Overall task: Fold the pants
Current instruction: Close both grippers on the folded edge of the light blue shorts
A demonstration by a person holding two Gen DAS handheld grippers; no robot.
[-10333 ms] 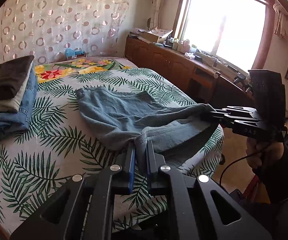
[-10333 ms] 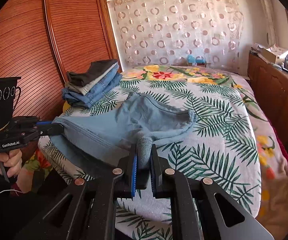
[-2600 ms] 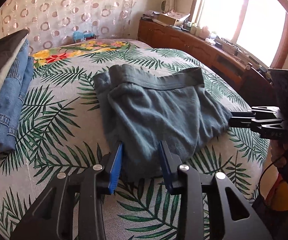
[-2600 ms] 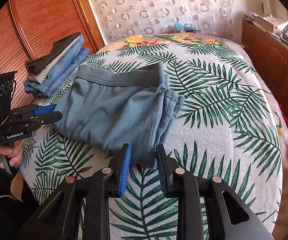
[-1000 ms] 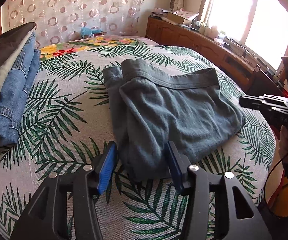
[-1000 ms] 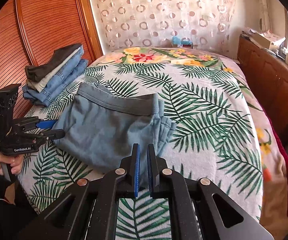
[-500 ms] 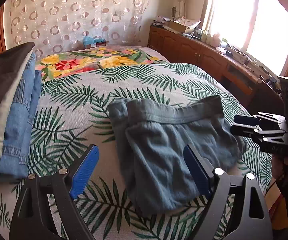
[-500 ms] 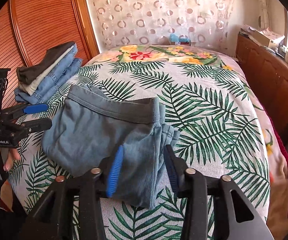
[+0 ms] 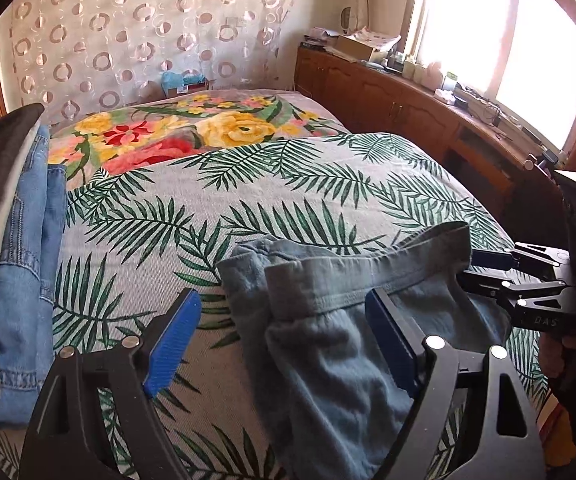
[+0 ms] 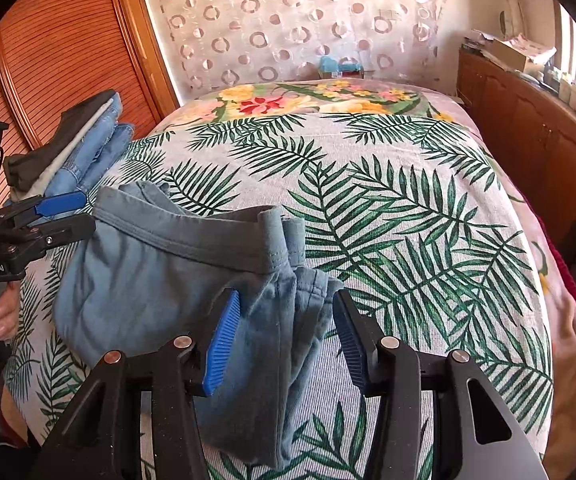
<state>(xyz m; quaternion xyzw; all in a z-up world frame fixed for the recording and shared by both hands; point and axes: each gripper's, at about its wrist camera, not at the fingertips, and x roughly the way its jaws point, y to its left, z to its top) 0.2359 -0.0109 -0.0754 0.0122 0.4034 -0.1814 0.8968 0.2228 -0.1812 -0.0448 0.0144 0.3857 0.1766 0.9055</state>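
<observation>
With its blue-padded jaws spread wide and holding nothing, the left gripper (image 9: 277, 334) hangs over one side edge of the folded blue-grey pants (image 9: 328, 344), one pad clear of the cloth over the palm-leaf bedspread (image 9: 288, 184). The right gripper (image 10: 283, 336) is likewise parted, straddling the bunched layers at the opposite side edge without pinching them. The pants lie near the bed's front edge, folded into a short bundle with the waistband (image 10: 191, 240) across the far side. A stack of folded jeans and dark garments (image 9: 15, 240) sits beside the pants at the bed's left side. If the jaws close only on the top layer, lifting would likely peel the fold open; the loose, uneven edges at the right gripper look especially prone to slipping apart. Dragging the bundle could also rumple it.
</observation>
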